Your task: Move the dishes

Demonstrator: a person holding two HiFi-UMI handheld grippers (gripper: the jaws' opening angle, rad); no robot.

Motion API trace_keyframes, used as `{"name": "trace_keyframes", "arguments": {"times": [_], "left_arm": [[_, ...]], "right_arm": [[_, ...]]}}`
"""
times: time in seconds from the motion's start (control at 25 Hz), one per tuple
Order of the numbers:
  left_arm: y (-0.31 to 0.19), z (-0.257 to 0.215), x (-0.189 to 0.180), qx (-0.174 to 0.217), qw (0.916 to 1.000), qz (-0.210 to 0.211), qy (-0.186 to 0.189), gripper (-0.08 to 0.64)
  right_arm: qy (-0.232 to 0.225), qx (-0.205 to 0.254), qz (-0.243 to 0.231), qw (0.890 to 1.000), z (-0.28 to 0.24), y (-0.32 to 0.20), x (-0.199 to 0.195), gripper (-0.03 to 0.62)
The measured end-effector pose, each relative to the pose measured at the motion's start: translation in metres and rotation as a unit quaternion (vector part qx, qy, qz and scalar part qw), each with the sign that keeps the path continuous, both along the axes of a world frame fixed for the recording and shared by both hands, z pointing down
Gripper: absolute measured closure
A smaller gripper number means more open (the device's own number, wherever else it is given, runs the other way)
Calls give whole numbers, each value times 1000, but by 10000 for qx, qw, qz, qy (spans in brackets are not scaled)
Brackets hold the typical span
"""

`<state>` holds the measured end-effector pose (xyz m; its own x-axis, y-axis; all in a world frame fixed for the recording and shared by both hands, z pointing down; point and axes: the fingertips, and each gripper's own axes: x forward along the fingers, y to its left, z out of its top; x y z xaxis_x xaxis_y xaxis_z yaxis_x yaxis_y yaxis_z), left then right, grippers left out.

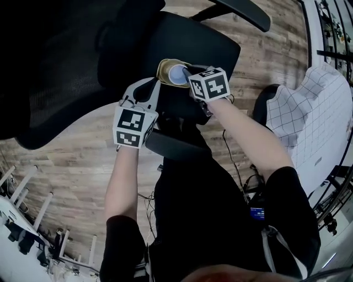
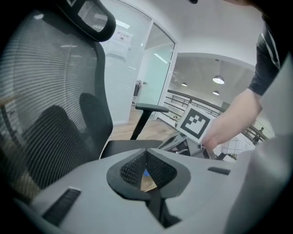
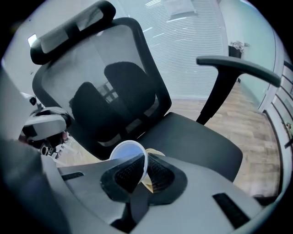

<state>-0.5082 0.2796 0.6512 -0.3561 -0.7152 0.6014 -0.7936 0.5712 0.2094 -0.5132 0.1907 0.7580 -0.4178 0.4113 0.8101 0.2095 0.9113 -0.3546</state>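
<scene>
Above the black chair seat hang two dishes: a pale blue-white bowl nested in a tan dish. My right gripper, below its marker cube, is shut on the bowl's thin rim; the bowl sits left of the pads and the tan dish peeks out behind. My left gripper reaches the tan dish from the left. In the left gripper view its pads meet, with a sliver of the tan dish pinched between them and blue above it.
The office chair's mesh back fills the left, and an armrest sticks out at the top. Wood floor lies around it. A white gridded cloth lies at the right. Cables trail near the person's legs.
</scene>
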Motion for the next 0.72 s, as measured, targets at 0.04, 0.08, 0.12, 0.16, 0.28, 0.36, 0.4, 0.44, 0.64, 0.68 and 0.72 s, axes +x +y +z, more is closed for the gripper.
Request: {"name": "trace_keyframes", "arguments": {"times": [0.04,0.08,0.12,0.16,0.28,0.36,0.4,0.44,0.64,0.68,0.72], "left_arm": [[-1,-10,3,16,10000,27,-9,554],[-2,-20,8,31,10000,68,-18,554],[-4,-30,14,47,9999,117,-24,554],[-5,-39,20,64,9998,166,-24,554],[-9,-63,38,145,9995,268,22,554],[-13,-77,49,200,9992,355,46,554],[-16,-83,56,206,9989,420,51,554],[-19,-88,63,195,9986,498,55,554],[-45,-113,99,155,9950,988,4,554],[-53,-118,106,174,9938,1095,-25,554],[-61,-123,114,195,9925,1203,-64,554]], "right_arm": [[-17,-22,25,10000,-13,-1,4,555],[-27,-40,48,10000,-27,-2,9,555],[-27,-54,69,10000,-40,-4,16,555],[-22,-68,92,9999,-52,-6,23,555],[-5,-131,168,9998,-88,-10,47,556],[-13,-155,241,9996,-110,-15,62,557],[-18,-162,283,9995,-120,-18,70,557],[-26,-177,319,9993,-130,-21,78,557],[-161,-247,573,9979,-177,-43,114,557],[-206,-273,644,9973,-185,-49,121,557],[-251,-301,716,9967,-192,-55,129,557]]}}
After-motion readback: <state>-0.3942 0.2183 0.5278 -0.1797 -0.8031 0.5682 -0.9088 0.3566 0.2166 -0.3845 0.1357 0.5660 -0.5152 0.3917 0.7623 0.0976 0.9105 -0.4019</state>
